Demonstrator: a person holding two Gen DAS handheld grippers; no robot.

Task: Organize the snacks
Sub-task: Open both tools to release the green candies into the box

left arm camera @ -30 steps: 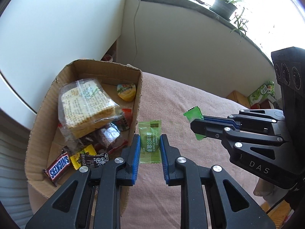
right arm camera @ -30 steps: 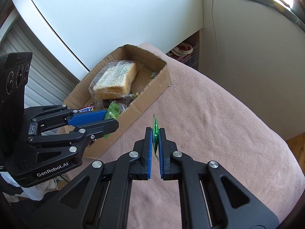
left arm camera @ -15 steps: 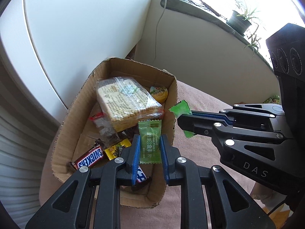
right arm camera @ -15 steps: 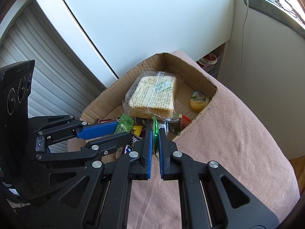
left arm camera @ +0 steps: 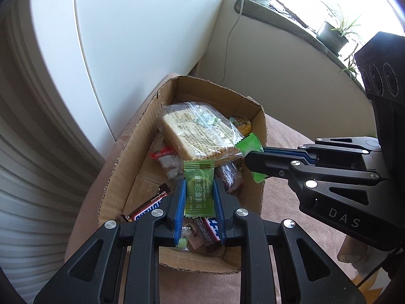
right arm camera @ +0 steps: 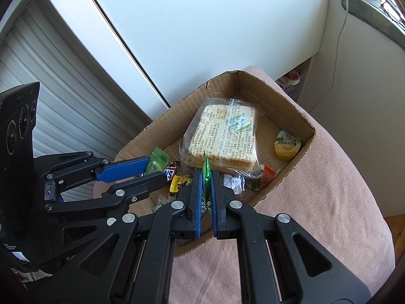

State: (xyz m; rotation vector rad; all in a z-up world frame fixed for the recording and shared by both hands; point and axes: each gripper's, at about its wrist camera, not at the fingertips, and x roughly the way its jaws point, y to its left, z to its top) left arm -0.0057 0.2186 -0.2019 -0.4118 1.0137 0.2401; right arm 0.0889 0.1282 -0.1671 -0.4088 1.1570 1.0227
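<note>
My spot is a home room, potted plants (left arm camera: 334, 34) on a sunny windowsill (left arm camera: 291, 22), white cable (right arm camera: 338, 40) down the wall, slatted white shutter (right arm camera: 58, 86), pink cloth (right arm camera: 336, 177) under my snack box (right arm camera: 291, 106).

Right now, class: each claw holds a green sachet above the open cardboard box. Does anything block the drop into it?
No lid or flap covers the cardboard box. Below the left claw and its green sachet lie loose snacks; below the right claw and its sachet, the wrapped bread. They would land on these.
</note>
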